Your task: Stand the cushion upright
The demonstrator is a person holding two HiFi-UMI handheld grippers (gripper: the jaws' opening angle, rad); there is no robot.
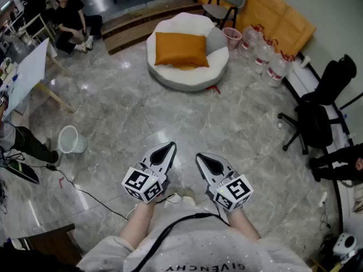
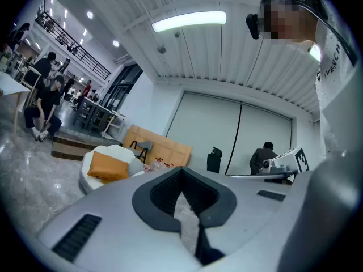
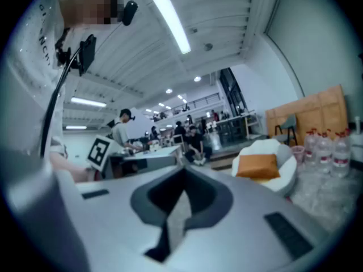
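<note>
left claw (image 1: 164,153): closed, empty | right claw (image 1: 205,162): closed, empty | both held side by side

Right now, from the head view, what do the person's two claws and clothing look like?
The left claw and the right claw are light grey wedges, each with a dark teardrop inset, narrowing to a point. Each carries a white cube with black square markers. The person wears a pale shirt that leaves the forearms bare; a black cable crosses its front.
</note>
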